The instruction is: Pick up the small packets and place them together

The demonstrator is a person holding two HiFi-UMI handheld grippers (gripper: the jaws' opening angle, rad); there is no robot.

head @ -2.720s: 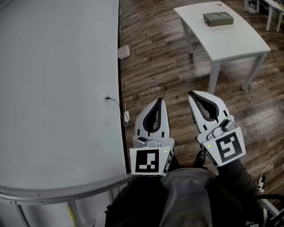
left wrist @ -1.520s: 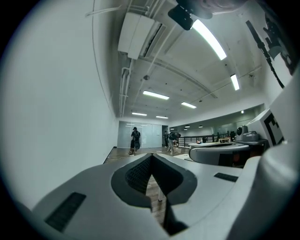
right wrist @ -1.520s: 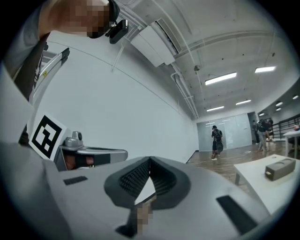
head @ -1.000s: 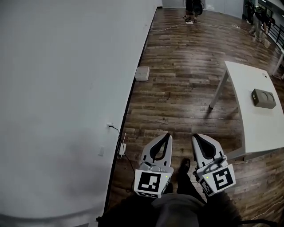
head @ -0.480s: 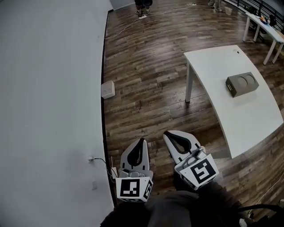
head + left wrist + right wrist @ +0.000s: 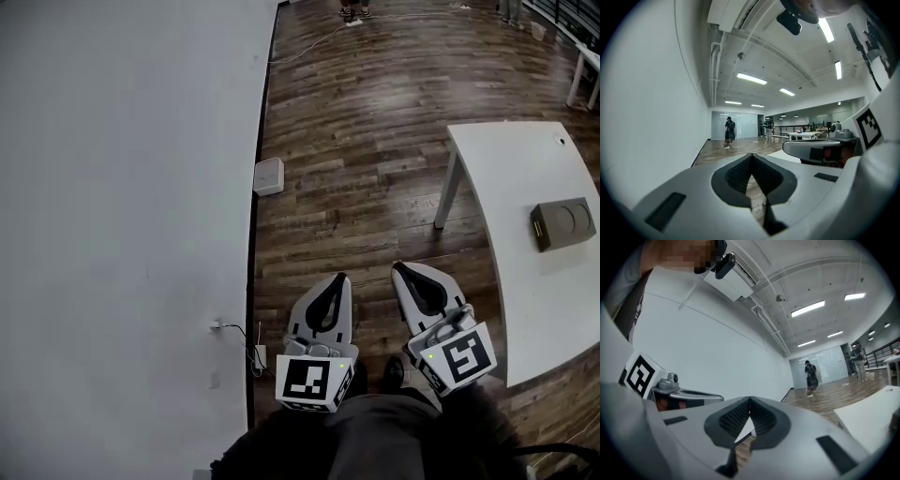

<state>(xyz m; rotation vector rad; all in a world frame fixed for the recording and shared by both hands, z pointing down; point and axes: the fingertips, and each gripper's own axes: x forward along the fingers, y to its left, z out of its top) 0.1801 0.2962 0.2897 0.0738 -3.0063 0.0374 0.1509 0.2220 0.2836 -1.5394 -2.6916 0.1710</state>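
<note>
A plain white wall fills the left side, beside a dark wood floor. A white table stands to the right. The left gripper and right gripper are held side by side over the floor, each with its jaws closed together on nothing. A grey box, possibly some device, sits on the table. A small white box lies on the floor against the wall. The packets are out of view.
</note>
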